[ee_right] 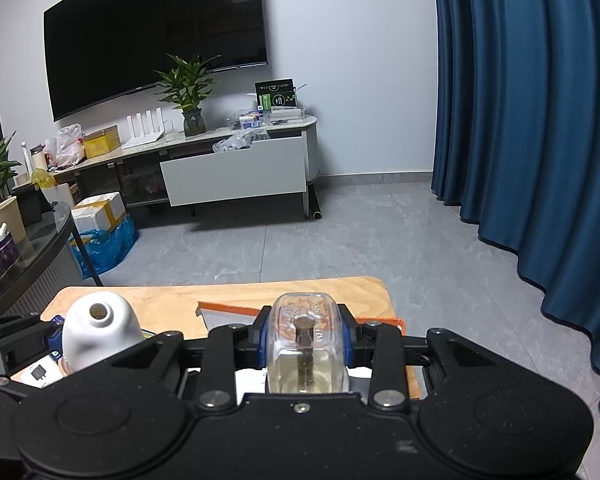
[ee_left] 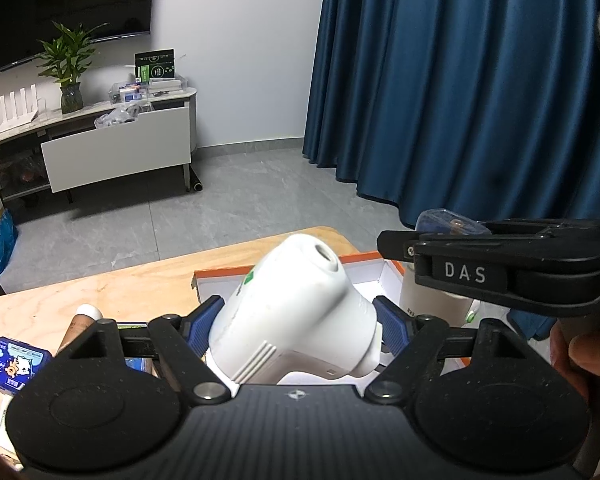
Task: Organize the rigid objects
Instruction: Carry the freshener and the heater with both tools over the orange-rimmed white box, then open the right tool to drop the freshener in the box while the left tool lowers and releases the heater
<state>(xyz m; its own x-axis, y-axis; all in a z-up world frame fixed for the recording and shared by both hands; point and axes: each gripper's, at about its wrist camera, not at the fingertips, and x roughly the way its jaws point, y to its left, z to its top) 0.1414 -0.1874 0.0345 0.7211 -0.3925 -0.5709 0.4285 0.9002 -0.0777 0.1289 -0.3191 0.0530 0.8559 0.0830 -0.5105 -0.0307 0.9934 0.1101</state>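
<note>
My left gripper (ee_left: 298, 322) is shut on a white plastic handheld device (ee_left: 296, 312) with a round opening, held tilted above the orange-rimmed white box (ee_left: 370, 270) on the wooden table (ee_left: 140, 280). My right gripper (ee_right: 306, 332) is shut on a clear glass bottle (ee_right: 306, 344) with a dark core, held over the same box (ee_right: 228, 310). The right gripper also shows in the left wrist view (ee_left: 500, 268) at the right, with the bottle (ee_left: 440, 222) above it. The white device shows in the right wrist view (ee_right: 98, 330) at the left.
A blue carton (ee_left: 14, 364), a brown tube with a white cap (ee_left: 82, 322) and a white cylinder (ee_left: 432, 306) are on the table. Blue curtains (ee_left: 460, 80) hang on the right. A TV stand (ee_right: 220, 160) with a plant stands across the grey floor. A dark glass table (ee_right: 24, 248) is at the left.
</note>
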